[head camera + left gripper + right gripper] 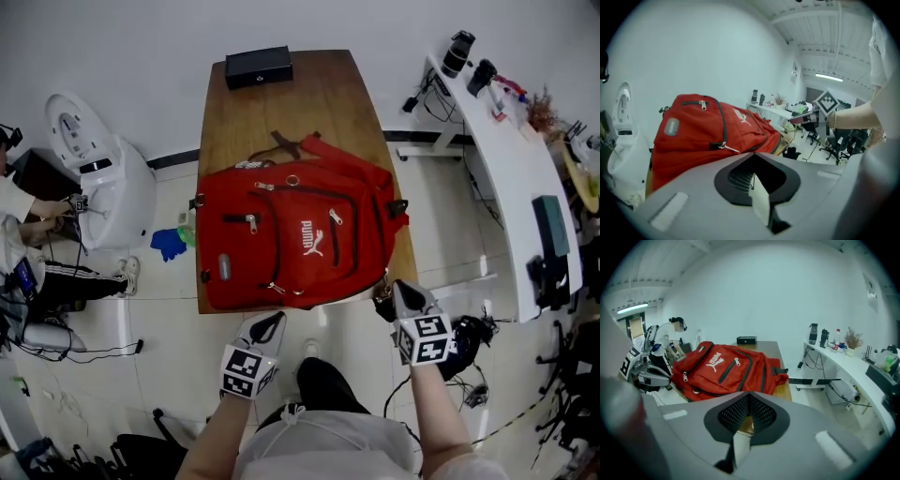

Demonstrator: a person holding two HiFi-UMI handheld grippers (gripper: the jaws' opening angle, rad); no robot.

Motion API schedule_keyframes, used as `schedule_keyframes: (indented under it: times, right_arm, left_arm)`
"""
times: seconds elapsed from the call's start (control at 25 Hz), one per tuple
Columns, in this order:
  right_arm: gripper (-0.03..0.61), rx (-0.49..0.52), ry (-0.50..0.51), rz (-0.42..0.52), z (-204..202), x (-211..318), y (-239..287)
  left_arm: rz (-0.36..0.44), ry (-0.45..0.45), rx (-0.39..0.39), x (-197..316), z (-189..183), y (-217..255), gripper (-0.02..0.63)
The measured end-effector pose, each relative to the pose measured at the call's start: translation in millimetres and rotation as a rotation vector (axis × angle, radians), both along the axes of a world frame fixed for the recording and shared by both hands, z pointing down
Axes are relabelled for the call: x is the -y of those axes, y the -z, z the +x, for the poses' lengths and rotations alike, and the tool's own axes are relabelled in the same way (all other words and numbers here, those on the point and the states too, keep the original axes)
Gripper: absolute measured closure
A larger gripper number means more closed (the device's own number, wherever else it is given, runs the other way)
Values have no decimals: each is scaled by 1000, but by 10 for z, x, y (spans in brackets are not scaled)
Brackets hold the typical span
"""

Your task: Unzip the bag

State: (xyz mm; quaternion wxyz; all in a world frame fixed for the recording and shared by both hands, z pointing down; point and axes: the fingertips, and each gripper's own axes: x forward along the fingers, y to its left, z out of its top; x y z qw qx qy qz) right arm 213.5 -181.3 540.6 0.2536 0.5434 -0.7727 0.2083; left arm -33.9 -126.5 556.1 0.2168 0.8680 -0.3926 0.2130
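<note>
On the wooden table a red backpack lay flat, front face up, its longer side running left to right and its near side reaching the table's near edge. Both claws hung just off that edge, pointing toward the far side at the bag. The left gripper was clenched on nothing, close to the middle of the bag's near side, with a small zipper pull lying straight ahead of it. The right gripper was likewise clenched and empty, just beside the bag's near right corner. The zipper lines ran mostly left to right, so a pull would probably travel sideways, and the left claw seemed nearer to one.
</note>
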Motion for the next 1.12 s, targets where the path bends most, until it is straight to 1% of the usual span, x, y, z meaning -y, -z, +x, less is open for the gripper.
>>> schedule_keyframes:
  times: [0.12,0.24,0.32,0.44,0.56,0.68,0.8,1.0,1.12]
  right_arm:
    - [571,44,33,45,-265,-266,148]
    - [571,95,93,101,-586,-648,365]
    - [571,133,157,157,-813,-973,563]
    - [571,154,250,218,-1107,-1575,791]
    - [571,153,299,267,-1299,-2128,920]
    - [571,152,306,288,-1398,-2544,1006]
    - [571,160,302,304,-1423,-2839,1064]
    - [571,169,337,332,-1400,-3225,1093]
    - [571,184,363,319,-1375,-3438,1101]
  left_arm:
    - [78,22,-46,-166,-39,322,606]
    - [138,39,-76,-468,-145,586,606]
    - [170,42,-87,-739,-210,730,606]
    - [201,37,-91,-1246,-281,883,606]
    - [244,19,-107,-1701,-310,1043,606]
    - [275,1,-127,-2043,-296,1195,606]
    - [289,-8,-134,-2303,-227,1275,606]
    - [320,1,-138,-2674,-51,1383,606]
    - [336,19,-141,-2889,57,1449,606]
